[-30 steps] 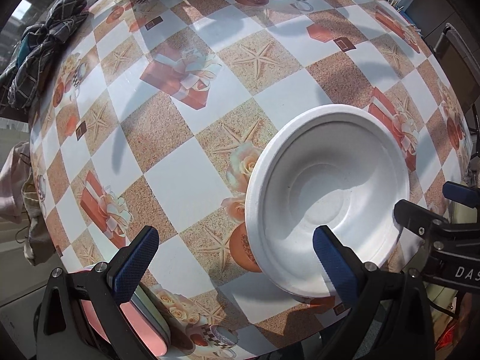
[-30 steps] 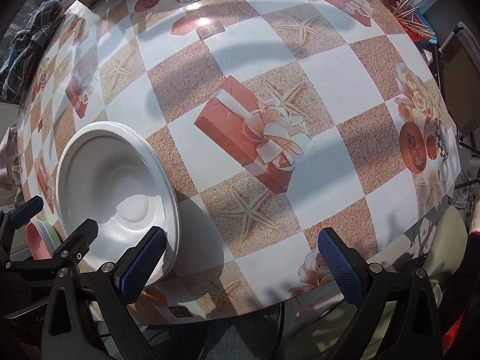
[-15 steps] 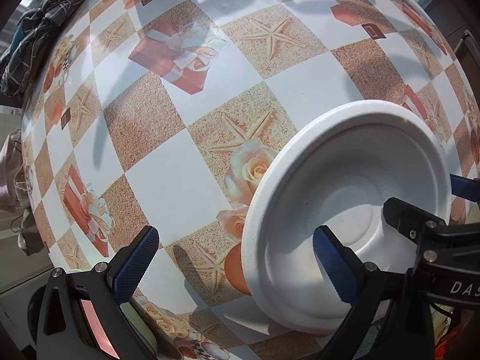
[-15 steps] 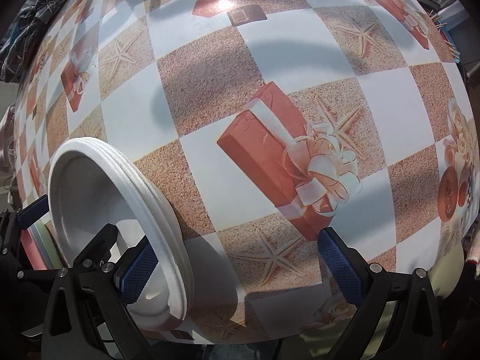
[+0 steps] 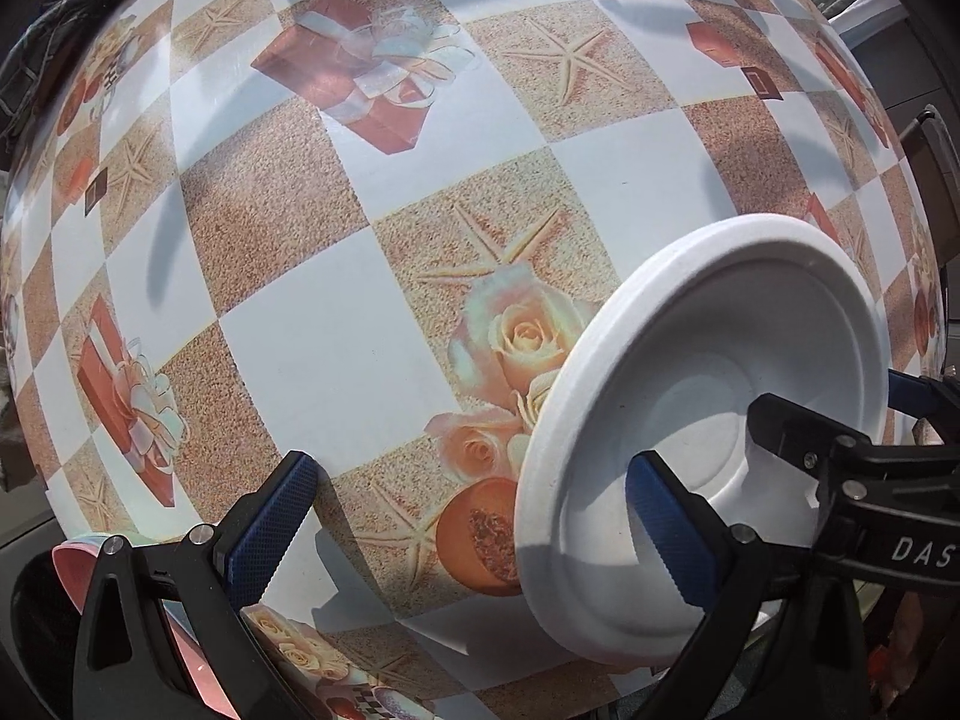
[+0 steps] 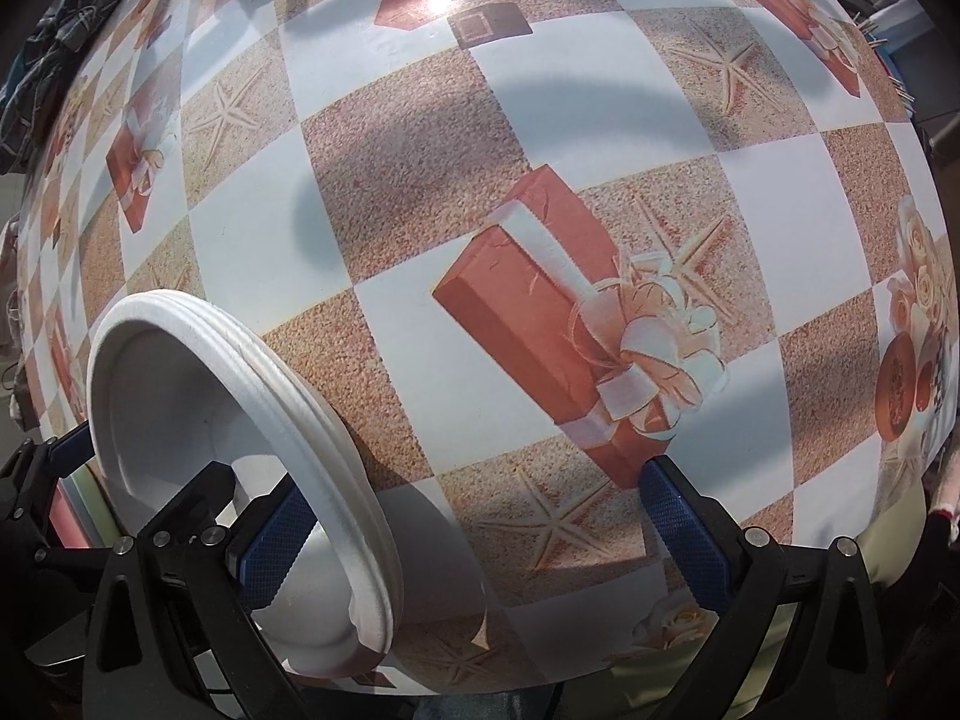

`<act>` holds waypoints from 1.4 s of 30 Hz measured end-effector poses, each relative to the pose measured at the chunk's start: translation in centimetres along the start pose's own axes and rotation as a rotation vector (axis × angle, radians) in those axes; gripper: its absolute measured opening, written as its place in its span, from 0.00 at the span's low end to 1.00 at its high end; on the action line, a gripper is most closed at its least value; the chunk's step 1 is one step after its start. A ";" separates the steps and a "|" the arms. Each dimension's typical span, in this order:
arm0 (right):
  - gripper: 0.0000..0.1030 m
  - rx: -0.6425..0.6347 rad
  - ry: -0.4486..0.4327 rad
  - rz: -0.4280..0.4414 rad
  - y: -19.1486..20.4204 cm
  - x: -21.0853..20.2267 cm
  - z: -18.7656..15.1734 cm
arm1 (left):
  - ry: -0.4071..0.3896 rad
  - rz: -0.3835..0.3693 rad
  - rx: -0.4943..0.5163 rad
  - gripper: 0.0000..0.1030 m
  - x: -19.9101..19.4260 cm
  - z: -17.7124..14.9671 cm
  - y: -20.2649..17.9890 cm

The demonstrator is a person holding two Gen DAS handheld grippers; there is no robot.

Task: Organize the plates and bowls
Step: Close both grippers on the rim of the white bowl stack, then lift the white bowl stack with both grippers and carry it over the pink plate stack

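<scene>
A stack of white bowls (image 5: pixel 708 420) sits on the patterned tablecloth near the table's front edge; it also shows in the right wrist view (image 6: pixel 228 420), where several rims are nested. My left gripper (image 5: pixel 468 516) is open; its right finger (image 5: pixel 666 534) reaches over the near rim into the bowl, its left finger (image 5: pixel 270 522) over the cloth. My right gripper (image 6: pixel 480 534) is open; its left finger (image 6: pixel 270 546) is inside the bowl by the rim, its right finger (image 6: pixel 684 522) over the cloth.
Pink and pale green plates (image 5: pixel 78 564) lie under my left gripper at the table's front edge; they also show in the right wrist view (image 6: pixel 66 498). Dark checked cloth (image 6: pixel 54 60) lies at the far left. The table edge (image 6: pixel 840 546) runs just below my right gripper.
Both grippers have moved down and forward, closer to the table. The bowl stack now looks larger, and a finger of each gripper now reaches inside its rim.
</scene>
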State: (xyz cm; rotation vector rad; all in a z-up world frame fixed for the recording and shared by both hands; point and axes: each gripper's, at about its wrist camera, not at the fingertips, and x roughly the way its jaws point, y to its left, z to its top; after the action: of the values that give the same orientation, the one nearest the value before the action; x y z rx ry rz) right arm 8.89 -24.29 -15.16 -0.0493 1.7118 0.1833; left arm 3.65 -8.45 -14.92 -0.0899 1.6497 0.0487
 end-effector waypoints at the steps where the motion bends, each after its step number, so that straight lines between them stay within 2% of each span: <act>1: 1.00 -0.003 0.000 -0.001 -0.1 0.0 0.1 | -0.003 0.000 0.001 1.00 0.3 0.0 0.7; 8: 1.00 -0.006 -0.005 0.004 -0.1 -0.1 -0.1 | 0.007 0.013 -0.011 1.00 0.7 0.0 1.5; 15: 1.00 -0.021 -0.003 0.007 -0.6 -0.7 -0.1 | -0.028 0.033 -0.013 0.94 -0.9 -1.4 1.3; 16: 0.99 -0.019 -0.007 0.009 -0.6 -0.9 -0.2 | -0.033 0.022 -0.008 0.89 -1.4 -1.3 0.5; 18: 0.88 -0.024 -0.024 0.023 -0.4 -1.3 -0.3 | -0.041 -0.001 0.001 0.80 -1.9 -1.5 -0.1; 19: 0.83 -0.038 -0.036 0.037 -0.1 -1.8 -0.4 | -0.046 -0.016 0.006 0.73 -2.0 -1.5 -0.4; 21: 0.53 -0.085 -0.043 0.076 0.6 -2.4 -0.4 | -0.054 -0.034 0.019 0.61 -2.4 -1.3 -0.9; 23: 0.32 -0.104 -0.032 0.135 1.0 -2.6 -0.5 | -0.049 -0.074 0.008 0.43 -2.6 -1.1 -1.0; 26: 0.32 -0.090 -0.024 0.140 0.9 -2.6 -0.4 | -0.033 -0.097 -0.007 0.35 -2.6 -0.9 -1.1; 34: 0.31 -0.136 -0.007 0.097 2.8 -2.1 -1.4 | -0.051 -0.063 0.042 0.35 -2.8 -2.4 -2.2; 42: 0.31 -0.177 0.014 0.089 5.2 -1.5 -3.6 | -0.050 -0.061 0.004 0.35 -2.4 -5.0 0.6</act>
State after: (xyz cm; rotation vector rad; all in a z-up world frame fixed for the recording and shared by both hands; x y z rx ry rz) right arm 4.91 -19.82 -12.75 -0.1051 1.7093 0.4011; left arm -1.20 -8.17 -12.15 -0.1353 1.5961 0.0013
